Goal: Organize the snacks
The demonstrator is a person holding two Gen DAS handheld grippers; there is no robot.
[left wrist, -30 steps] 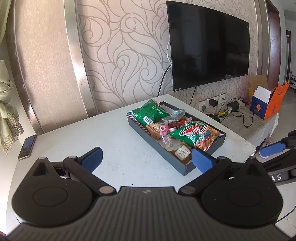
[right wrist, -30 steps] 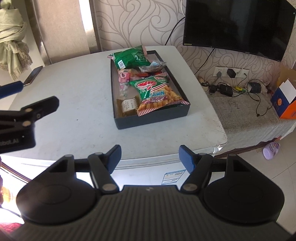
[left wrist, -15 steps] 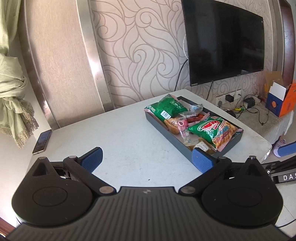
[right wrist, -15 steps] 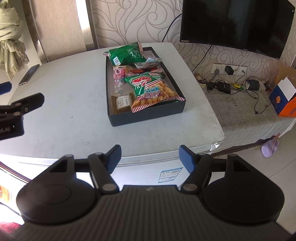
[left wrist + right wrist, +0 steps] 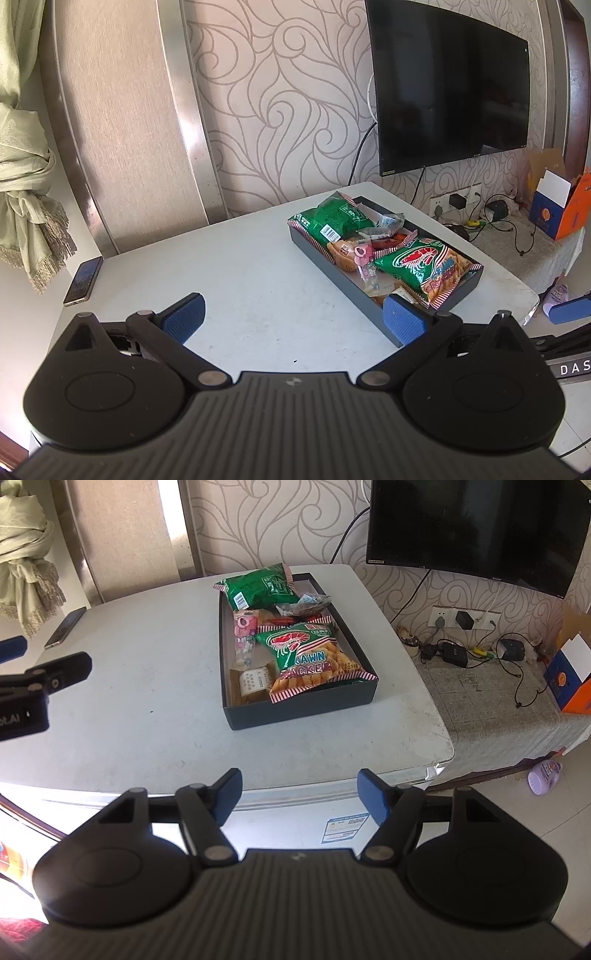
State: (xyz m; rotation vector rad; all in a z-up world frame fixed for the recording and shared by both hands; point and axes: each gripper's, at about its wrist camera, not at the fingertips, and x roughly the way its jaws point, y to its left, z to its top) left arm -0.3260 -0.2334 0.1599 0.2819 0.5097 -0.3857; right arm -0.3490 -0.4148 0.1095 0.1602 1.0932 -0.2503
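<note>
1. Left gripper [image 5: 291, 317]: jaws spread wide, nothing btwn the blue pads, hovering over the near part of the white table [image 5: 258, 295].
2. Right gripper [image 5: 299, 797]: also spread, empty, hanging just off the table's front edge, pointing down at it.
3. Snacks all sit in the black tray [image 5: 303, 709] on the table's right half. Prawn cracker bag [image 5: 310, 661] on top at the near end, green bag [image 5: 258, 587] hanging over the far rim, pink candy pack [image 5: 245, 635] + small tan packet [image 5: 253, 683] along the left side.
4. Phone [image 5: 83, 280] at the far left edge, well apart from the tray.
</note>
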